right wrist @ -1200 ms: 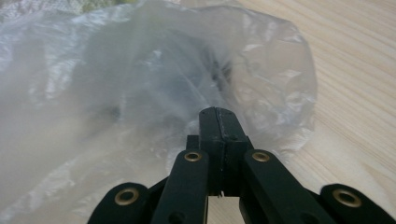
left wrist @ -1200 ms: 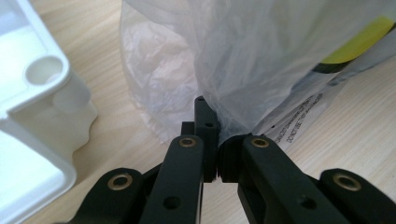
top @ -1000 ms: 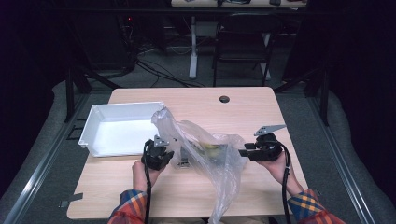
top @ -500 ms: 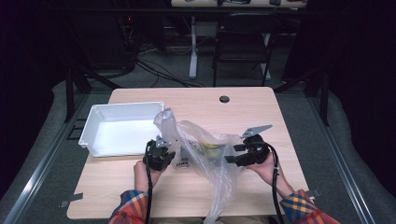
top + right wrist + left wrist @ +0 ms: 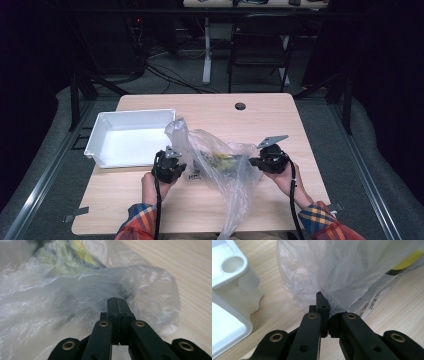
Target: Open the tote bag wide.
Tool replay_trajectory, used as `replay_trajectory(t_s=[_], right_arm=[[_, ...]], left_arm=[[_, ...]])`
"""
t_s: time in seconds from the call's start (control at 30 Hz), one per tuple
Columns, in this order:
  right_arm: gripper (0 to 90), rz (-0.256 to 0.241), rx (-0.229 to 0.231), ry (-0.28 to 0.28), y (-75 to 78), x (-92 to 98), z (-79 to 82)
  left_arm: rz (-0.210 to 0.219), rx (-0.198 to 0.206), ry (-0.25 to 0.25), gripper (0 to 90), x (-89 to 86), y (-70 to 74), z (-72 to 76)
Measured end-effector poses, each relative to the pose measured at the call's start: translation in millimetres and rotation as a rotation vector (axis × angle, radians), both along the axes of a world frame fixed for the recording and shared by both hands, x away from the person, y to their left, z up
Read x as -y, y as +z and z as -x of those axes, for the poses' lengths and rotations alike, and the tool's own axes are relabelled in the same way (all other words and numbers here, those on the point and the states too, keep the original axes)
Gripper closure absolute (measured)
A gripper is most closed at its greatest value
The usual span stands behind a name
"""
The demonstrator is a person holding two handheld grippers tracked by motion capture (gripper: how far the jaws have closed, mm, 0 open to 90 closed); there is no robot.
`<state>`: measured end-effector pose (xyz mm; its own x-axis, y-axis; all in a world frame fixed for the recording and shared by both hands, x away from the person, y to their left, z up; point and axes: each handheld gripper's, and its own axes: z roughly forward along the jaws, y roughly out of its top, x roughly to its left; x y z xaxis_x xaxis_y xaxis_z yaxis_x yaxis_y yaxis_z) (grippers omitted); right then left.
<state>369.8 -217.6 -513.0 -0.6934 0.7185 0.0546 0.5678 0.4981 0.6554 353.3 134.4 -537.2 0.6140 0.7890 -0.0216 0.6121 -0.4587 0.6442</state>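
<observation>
**Both grippers pinching the plastic bag open**

From the high view, we hold the clear plastic bag near the table's front edge, between our two hands. Our left gripper sits at the bag's nine o'clock and our right gripper at its three o'clock. A yellow-and-dark item lies inside the bag, too blurred to name. The bag's tail hangs off the table at six o'clock. The white tray stands at ten o'clock from the bag, just beside our left gripper, and a small dark hole cover lies at twelve, well apart.

In the left gripper view, our jaws are closed tight on a fold of the bag's film, with the tray corner at ten o'clock.

In the right gripper view, our jaws are likewise pressed together on film, the yellow item at eleven o'clock behind it.

We judge that we are spreading the bag's mouth. The next move likely calls for pulling the grips apart evenly, without tearing or slipping. The tray's wall crowds our left hand.
</observation>
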Motion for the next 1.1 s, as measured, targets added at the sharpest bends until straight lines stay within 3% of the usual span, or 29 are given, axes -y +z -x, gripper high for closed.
replay_trajectory(t_s=[0.13,0.17,0.2,0.23,0.27,0.3,0.33,0.37,0.43,0.5,0.53,0.6,0.67,0.73,0.77,0.8,0.83,0.87,0.9,1.03,1.07,1.1], right_arm=[[90.0,-0.027,0.002,-0.027,1.4,7.3,-2.5],[81.3,-0.045,0.0,-0.033,3.0,9.5,-2.8],[58.5,-0.118,-0.021,-0.021,9.5,12.5,-1.9],[50.0,-0.126,-0.023,-0.015,12.8,12.5,-0.9],[41.8,-0.148,-0.014,-0.006,16.8,11.3,1.3],[41.8,-0.148,-0.014,-0.006,16.8,11.3,1.3],[28.9,-0.175,-0.006,0.028,23.4,4.6,6.2],[28.9,-0.175,-0.006,0.028,23.4,4.6,6.2],[15.1,-0.154,-0.013,0.062,23.5,-9.8,9.7],[16.4,-0.114,-0.017,0.074,18.8,-18.8,9.0],[22.3,-0.084,-0.019,0.074,14.9,-23.9,8.0],[40.7,-0.048,-0.022,0.066,10.3,-28.2,5.9],[59.3,-0.02,-0.026,0.06,6.0,-29.6,3.8],[72.4,-0.015,-0.025,0.055,2.5,-28.4,1.8],[78.3,-0.015,-0.028,0.054,1.2,-27.8,1.1],[83.8,-0.013,-0.028,0.051,0.4,-26.8,0.9],[87.6,-0.008,-0.027,0.049,0.2,-26.5,0.9],[90.0,-0.007,-0.029,0.048,0.1,-26.0,0.8],[90.0,-0.006,-0.02,0.051,-0.2,-25.1,0.3],[88.7,-0.016,-0.014,0.041,0.1,-22.9,-0.6],[77.6,-0.041,-0.013,0.037,1.3,-21.3,-0.6],[54.3,-0.078,-0.022,0.038,4.4,-19.8,-1.2]], left_arm=[[-0.001,-0.001,0.002,89.0,-0.7,-0.2,-0.1],[0.002,-0.001,-0.001,89.0,-0.5,-0.2,-0.1],[0.005,0.011,0.0,88.2,-0.1,-0.2,0.1],[0.004,0.011,-0.004,87.7,0.2,0.2,0.2],[0.001,0.014,-0.006,87.1,0.4,0.6,0.3],[0.001,0.014,-0.006,86.2,0.4,0.6,0.3],[0.008,0.003,-0.02,85.4,1.6,1.3,0.8],[0.008,0.003,-0.02,84.2,1.6,1.3,0.8],[-0.003,0.016,-0.025,81.6,3.3,1.4,1.3],[0.002,0.009,-0.034,80.4,4.0,1.9,1.9],[0.002,0.014,-0.043,79.4,3.7,2.8,2.2],[-0.003,0.011,-0.055,78.5,2.4,3.8,2.3],[0.041,0.021,-0.026,78.0,4.5,2.0,3.3],[0.065,0.025,-0.006,78.1,6.4,0.4,4.1],[0.042,0.028,-0.022,78.3,4.6,1.3,3.4],[0.063,0.013,-0.018,78.4,5.8,1.3,4.2],[0.004,0.01,-0.06,78.6,2.2,3.7,2.8],[0.004,0.01,-0.06,79.3,2.2,3.7,2.8],[0.041,0.02,-0.029,79.6,6.0,1.8,4.1],[0.05,0.019,-0.03,80.7,5.9,1.6,3.9],[0.01,0.014,-0.059,80.7,3.0,3.2,2.6],[0.023,0.02,-0.044,80.8,4.7,1.9,3.0]])
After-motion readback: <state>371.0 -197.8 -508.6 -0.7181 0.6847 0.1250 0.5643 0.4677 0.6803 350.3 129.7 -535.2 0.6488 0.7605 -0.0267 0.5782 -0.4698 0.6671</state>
